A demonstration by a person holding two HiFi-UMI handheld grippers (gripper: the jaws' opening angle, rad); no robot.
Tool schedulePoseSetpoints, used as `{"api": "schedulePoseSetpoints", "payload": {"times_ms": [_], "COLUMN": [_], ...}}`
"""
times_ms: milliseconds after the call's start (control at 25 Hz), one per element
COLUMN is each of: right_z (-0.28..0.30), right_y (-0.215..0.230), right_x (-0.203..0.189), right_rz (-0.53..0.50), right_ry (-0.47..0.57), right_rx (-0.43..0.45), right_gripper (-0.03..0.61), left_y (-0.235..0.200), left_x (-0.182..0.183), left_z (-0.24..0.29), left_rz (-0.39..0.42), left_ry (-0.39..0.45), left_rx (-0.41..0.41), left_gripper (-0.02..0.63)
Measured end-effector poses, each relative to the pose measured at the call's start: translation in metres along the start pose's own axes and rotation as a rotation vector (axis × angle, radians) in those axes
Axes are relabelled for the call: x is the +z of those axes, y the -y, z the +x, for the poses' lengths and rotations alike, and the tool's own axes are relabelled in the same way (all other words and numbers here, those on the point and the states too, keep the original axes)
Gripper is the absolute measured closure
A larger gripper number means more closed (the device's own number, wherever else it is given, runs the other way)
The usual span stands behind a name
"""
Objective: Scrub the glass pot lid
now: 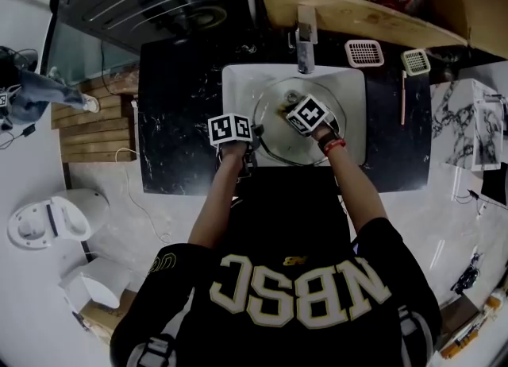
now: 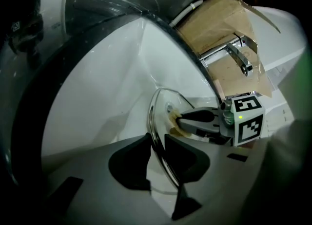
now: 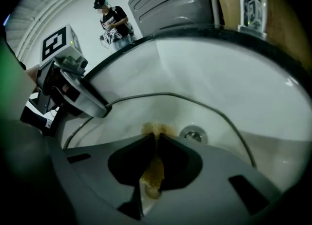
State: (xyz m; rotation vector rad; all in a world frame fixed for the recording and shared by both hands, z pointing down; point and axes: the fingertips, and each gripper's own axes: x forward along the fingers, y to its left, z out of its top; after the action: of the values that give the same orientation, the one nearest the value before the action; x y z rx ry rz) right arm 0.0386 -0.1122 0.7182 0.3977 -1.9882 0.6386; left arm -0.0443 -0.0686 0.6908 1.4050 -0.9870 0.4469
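The glass lid (image 1: 279,144) sits in the white sink (image 1: 238,79) set in the black worktop (image 1: 171,103). Its face is turned mostly upward, and the drain (image 3: 192,134) shows through the glass. The left tool (image 2: 157,141) is clamped on the rim: in its own view the metal edge runs up between the two pads, which press on it from either side. Seen from above, that grip is at about 9 o'clock on the lid. The right tool (image 3: 156,143) is closed on a yellow-brown sponge (image 3: 153,173), or possibly a folded cloth, as the view is too soft to tell. The front of the sponge pokes past the tips onto the glass.

The relation that matters is that the lid lies directly ahead of and below the right tool. That tool points down into the lid's face near the middle, a little toward 12 o'clock. The left tool is just beside it at the rim, and the two do not touch. So I judge the right hand to be the scrubbing one, while the left only steadies.

The glass from the centre round to 3 and 6 o'clock looks open to the sponge. The strip beside the grip at 9 o'clock is the awkward part, since a stroke that way would bring the tools together. The tap (image 1: 305,40) stands at 12 o'clock, apart from both.
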Motion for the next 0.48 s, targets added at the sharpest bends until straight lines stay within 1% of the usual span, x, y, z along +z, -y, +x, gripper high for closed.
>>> {"api": "schedulePoseSetpoints", "payload": {"times_ms": [120,200,280,360,480], "right_z": [-0.002,-0.008,-0.013,-0.022,-0.036], "right_y": [0.024,0.040,0.051,0.060,0.058], "right_x": [-0.004,-0.015,-0.034,-0.049,-0.065], "right_rz": [-0.004,-0.006,0.011,0.007,-0.011], "right_ry": [-0.001,-0.023,-0.069,-0.105,-0.157], "right_rx": [-0.088,-0.150,-0.187,-0.225,-0.262], "right_gripper": [0.537,0.537,0.537,0.537,0.538], "left_y": [0.002,0.004,0.004,0.004,0.003], "left_x": [0.000,-0.001,-0.001,-0.001,0.000], "left_z": [0.000,0.000,0.000,0.000,0.000], "left_rz": [0.005,0.010,0.010,0.007,0.009], "left_ry": [0.002,0.000,-0.001,-0.002,-0.002], "left_rx": [-0.018,-0.027,-0.028,-0.029,-0.027], "left_gripper": [0.511,0.508,0.508,0.508,0.508]}}
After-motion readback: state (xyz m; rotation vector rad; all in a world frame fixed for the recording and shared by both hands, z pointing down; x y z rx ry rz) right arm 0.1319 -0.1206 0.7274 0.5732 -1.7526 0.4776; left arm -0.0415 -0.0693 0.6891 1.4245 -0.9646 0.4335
